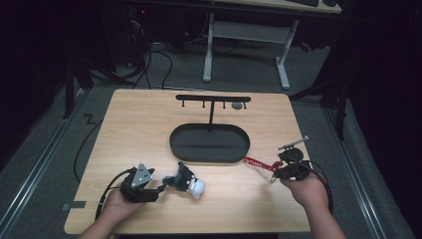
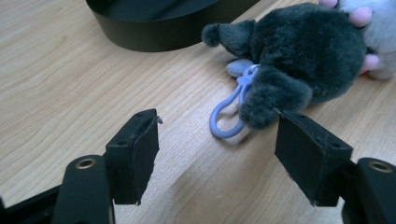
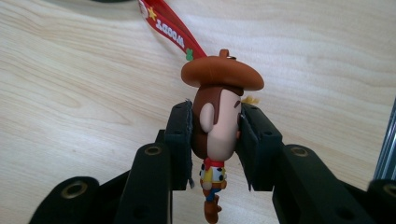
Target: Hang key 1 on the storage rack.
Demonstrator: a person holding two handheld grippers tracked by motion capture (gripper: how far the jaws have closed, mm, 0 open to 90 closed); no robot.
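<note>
A small cowboy figure [image 3: 219, 140] with a brown hat hangs on a red printed strap [image 3: 170, 28]. My right gripper [image 3: 215, 119] is shut on the figure's head and holds it above the wooden table; in the high view this gripper [image 1: 284, 167] is at the right, and the red strap [image 1: 258, 162] trails left from it. A grey plush toy [image 2: 303, 51] with pink paw pads and a lilac loop clip [image 2: 226, 116] lies on the table. My left gripper [image 2: 217, 140] stands open just short of the clip, touching nothing. From above, the left gripper [image 1: 164, 186] sits beside the plush toy [image 1: 185, 178].
A black oval tray [image 1: 209, 155] stands mid-table with a T-shaped hook rack [image 1: 213, 98] rising from it; a small grey item [image 1: 238, 105] hangs by one hook. The table's front edge [image 1: 189, 232] is near both hands. White desk legs [image 1: 283, 64] stand beyond the table.
</note>
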